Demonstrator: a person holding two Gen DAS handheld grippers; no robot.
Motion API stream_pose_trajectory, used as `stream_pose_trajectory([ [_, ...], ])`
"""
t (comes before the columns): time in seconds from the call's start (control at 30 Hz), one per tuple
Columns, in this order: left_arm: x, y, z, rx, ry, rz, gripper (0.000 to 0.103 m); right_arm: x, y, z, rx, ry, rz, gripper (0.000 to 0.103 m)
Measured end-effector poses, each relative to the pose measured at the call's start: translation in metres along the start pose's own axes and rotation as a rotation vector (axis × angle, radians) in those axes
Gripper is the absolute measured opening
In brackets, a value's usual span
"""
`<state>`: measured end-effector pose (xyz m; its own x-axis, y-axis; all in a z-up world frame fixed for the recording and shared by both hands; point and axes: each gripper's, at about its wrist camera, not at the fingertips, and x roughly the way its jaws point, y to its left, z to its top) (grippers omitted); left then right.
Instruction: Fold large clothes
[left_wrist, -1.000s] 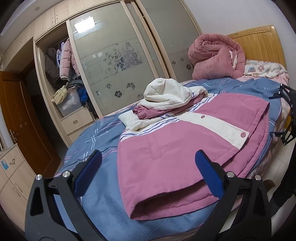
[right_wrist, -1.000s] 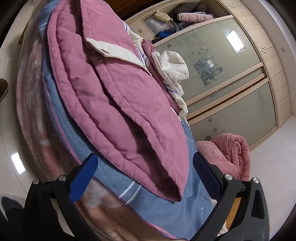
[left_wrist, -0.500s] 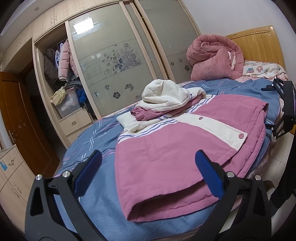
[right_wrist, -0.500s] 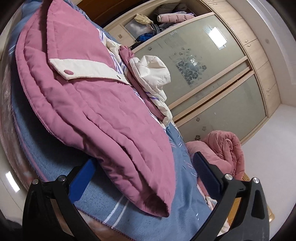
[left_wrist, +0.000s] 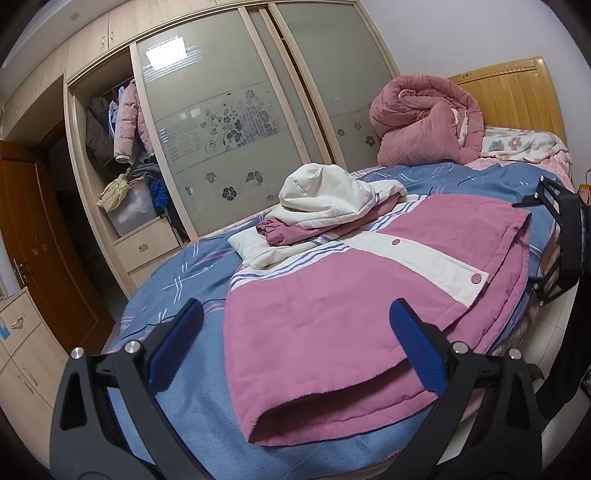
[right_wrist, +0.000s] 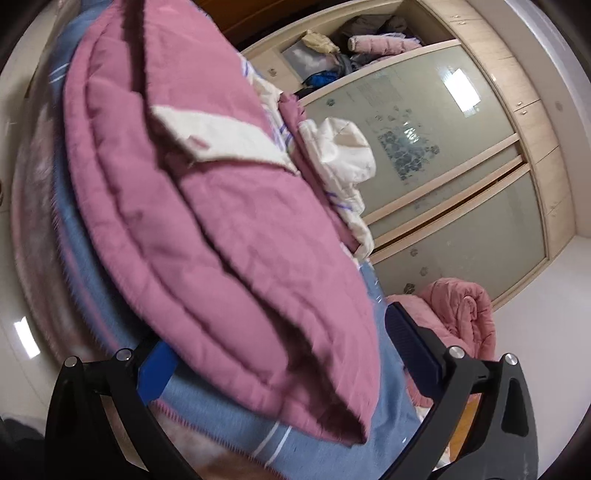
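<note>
jacket (left_wrist: 332, 314): flat on bed (left_wrist: 177, 280), hem toward both grippers
right gripper (right_wrist: 280, 354): has closed in on hem, fingers spread, empty
left gripper (left_wrist: 295, 339): fingers spread, empty

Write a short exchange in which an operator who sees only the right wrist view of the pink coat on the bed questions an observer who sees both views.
Operator: Where are the left tongs relative to the pink coat?
Observer: They hover open over its bottom hem at the foot of the bed, holding nothing.
Operator: My picture is blurred. How many snaps are on the cream placket?
Observer: Two pink snaps show, one near the middle of the placket and one at its lower corner.
</note>
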<state>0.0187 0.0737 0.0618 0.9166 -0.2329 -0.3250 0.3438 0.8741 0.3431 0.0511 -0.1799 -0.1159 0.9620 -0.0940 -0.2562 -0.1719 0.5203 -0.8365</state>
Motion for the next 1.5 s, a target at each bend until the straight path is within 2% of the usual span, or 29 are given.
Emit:
stream_pose_trajectory([
  [0.07, 0.000, 0.001, -0.001, -0.001, 0.003, 0.002, 0.101, 0.004, -0.001, 0.005, 0.004, -0.001, -0.032, 0.102],
  [0.1, 0.000, 0.002, -0.001, -0.003, 0.006, 0.003, 0.101, 0.008, -0.004, 0.006, 0.021, 0.011, -0.022, 0.101],
  [0.13, 0.000, 0.002, -0.002, -0.004, 0.007, 0.003, 0.101, 0.012, -0.007, 0.007, 0.040, 0.027, -0.014, 0.094],
  [0.17, -0.001, 0.003, -0.002, -0.005, 0.007, 0.000, 0.101, 0.017, -0.011, 0.007, 0.055, 0.045, -0.011, 0.080],
  [0.2, -0.001, 0.003, -0.003, -0.005, 0.007, -0.003, 0.101, 0.021, -0.015, 0.005, 0.069, 0.066, 0.000, 0.072],
  [0.27, -0.002, 0.004, -0.004, -0.003, 0.006, -0.020, 0.101, 0.032, -0.022, 0.001, 0.111, 0.115, 0.038, 0.038],
  [0.3, -0.003, 0.003, -0.004, 0.003, 0.003, -0.037, 0.101, 0.036, -0.023, 0.000, 0.123, 0.137, 0.051, 0.031],
  [0.33, -0.003, 0.001, -0.004, 0.011, 0.003, -0.046, 0.101, 0.039, -0.025, -0.002, 0.140, 0.157, 0.070, 0.020],
  [0.43, -0.003, -0.012, -0.005, 0.063, 0.006, -0.081, 0.101, 0.039, -0.037, -0.001, 0.235, 0.160, 0.106, 0.010],
  [0.57, 0.001, -0.034, -0.010, 0.161, 0.028, -0.112, 0.101, 0.038, -0.066, 0.000, 0.415, 0.125, 0.152, 0.007],
  [0.8, 0.017, -0.078, -0.026, 0.353, 0.113, -0.181, 0.101, 0.037, -0.082, 0.006, 0.542, 0.095, 0.181, 0.007],
  [0.97, 0.032, -0.094, -0.032, 0.405, 0.163, -0.230, 0.101, 0.037, -0.097, 0.008, 0.627, 0.068, 0.184, 0.007],
  [1.07, 0.054, -0.101, -0.038, 0.440, 0.220, -0.198, 0.101, 0.037, -0.103, 0.008, 0.663, 0.061, 0.192, 0.007],
  [1.17, 0.082, -0.099, -0.045, 0.458, 0.288, -0.111, 0.101, 0.037, -0.105, 0.009, 0.674, 0.058, 0.195, 0.007],
  [1.23, 0.095, -0.087, -0.043, 0.408, 0.311, -0.065, 0.101, 0.036, -0.104, 0.008, 0.674, 0.063, 0.200, 0.007],
  [1.3, 0.100, -0.069, -0.034, 0.293, 0.305, -0.050, 0.101, 0.037, -0.102, 0.007, 0.661, 0.073, 0.204, 0.007],
  [1.33, 0.099, -0.062, -0.031, 0.247, 0.295, -0.057, 0.093, 0.037, -0.101, 0.007, 0.656, 0.078, 0.208, 0.007],
  [1.37, 0.099, -0.057, -0.027, 0.203, 0.287, -0.070, 0.080, 0.038, -0.099, 0.006, 0.650, 0.084, 0.212, 0.007],
  [1.4, 0.099, -0.056, -0.025, 0.183, 0.286, -0.078, 0.072, 0.039, -0.098, 0.005, 0.644, 0.093, 0.217, 0.007],
  [1.43, 0.100, -0.059, -0.024, 0.175, 0.295, -0.082, 0.056, 0.040, -0.096, 0.005, 0.640, 0.099, 0.221, 0.007],
  [1.47, 0.101, -0.063, -0.024, 0.187, 0.301, -0.082, 0.045, 0.041, -0.094, 0.004, 0.633, 0.108, 0.227, 0.007],
  [1.5, 0.101, -0.069, -0.024, 0.205, 0.307, -0.081, 0.042, 0.042, -0.092, 0.003, 0.624, 0.117, 0.229, 0.007],
])
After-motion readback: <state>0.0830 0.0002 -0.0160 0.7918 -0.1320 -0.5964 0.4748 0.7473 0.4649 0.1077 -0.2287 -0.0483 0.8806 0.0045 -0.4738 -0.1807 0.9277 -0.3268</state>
